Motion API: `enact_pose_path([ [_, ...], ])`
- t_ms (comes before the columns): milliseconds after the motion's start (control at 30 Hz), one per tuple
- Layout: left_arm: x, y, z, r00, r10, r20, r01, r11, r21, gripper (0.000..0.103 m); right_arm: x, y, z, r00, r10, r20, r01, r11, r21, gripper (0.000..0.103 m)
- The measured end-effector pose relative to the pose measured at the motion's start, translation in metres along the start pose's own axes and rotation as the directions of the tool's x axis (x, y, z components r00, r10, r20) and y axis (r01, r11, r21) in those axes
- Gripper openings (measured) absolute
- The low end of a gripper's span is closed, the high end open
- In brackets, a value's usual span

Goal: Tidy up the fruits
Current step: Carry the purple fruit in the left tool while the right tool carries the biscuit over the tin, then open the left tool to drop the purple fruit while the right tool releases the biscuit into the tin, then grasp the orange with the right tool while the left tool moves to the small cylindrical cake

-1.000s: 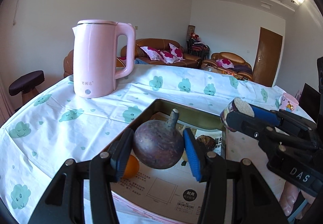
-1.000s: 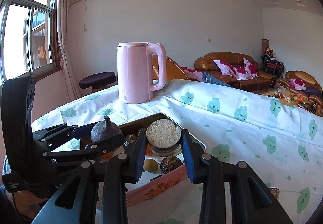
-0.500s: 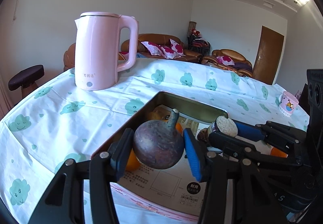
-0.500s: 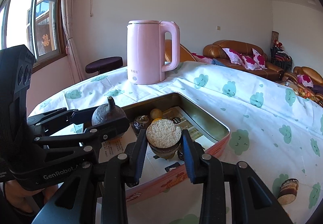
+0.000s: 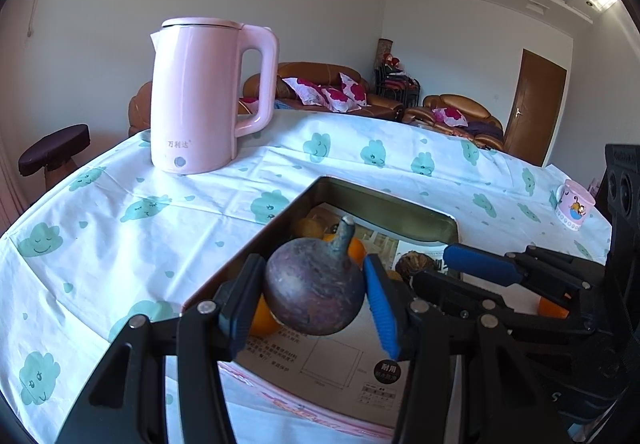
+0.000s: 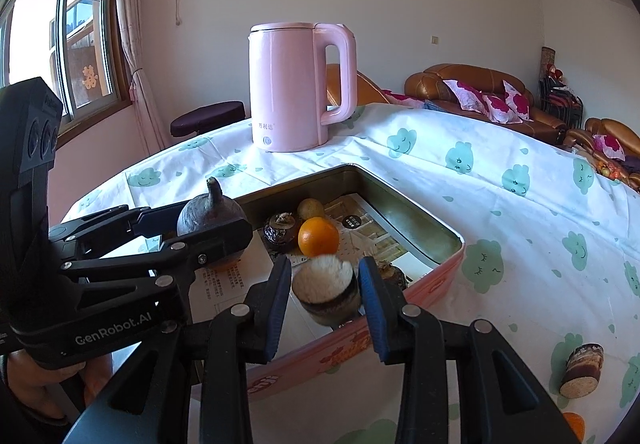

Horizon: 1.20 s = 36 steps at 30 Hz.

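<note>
Over the pink tin (image 6: 424, 272), the left gripper (image 5: 314, 290) clamped a dark purple stemmed fruit (image 5: 314, 290). The right gripper (image 6: 325, 290) pinched a blurred, pale-topped brown piece (image 6: 325, 290) at the tin's near wall. An orange (image 6: 318, 236) lay inside; other fruit there was hard to identify.

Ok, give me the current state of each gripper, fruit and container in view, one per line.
left gripper: shut on the purple fruit, above the tin.
right gripper: around the cut fruit piece, blurred, over the tin.
tin: open, holding an orange.
kettle: upright, lid closed.
</note>
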State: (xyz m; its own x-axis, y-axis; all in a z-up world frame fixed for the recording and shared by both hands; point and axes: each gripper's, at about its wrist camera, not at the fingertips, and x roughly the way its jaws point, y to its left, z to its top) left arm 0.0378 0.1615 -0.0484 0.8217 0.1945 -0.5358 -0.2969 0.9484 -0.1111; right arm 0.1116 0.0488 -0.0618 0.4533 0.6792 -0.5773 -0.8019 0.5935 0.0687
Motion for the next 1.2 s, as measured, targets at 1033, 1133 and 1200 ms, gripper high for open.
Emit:
enact_pose_path([
  [1033,-0.020,-0.036,0.000,0.996,-0.068,0.054,0.066,0.997,0.039,0.094,-0.105,-0.078,-0.052,0.953,-0.303,-0.011,0.302,0.947,0.107,0.072],
  [1133,-0.019,-0.049,-0.002,0.995,-0.086,0.042,0.084,0.994,0.064,0.094,-0.113,-0.091,-0.063,0.944,-0.326,-0.045,0.329,0.936,0.123,0.075],
  [1200,-0.019,-0.057,-0.003,0.995,-0.094,0.037,0.091,0.993,0.081,0.096,-0.112,-0.095,-0.069,0.941,-0.330,-0.073,0.337,0.934,0.118,0.075],
])
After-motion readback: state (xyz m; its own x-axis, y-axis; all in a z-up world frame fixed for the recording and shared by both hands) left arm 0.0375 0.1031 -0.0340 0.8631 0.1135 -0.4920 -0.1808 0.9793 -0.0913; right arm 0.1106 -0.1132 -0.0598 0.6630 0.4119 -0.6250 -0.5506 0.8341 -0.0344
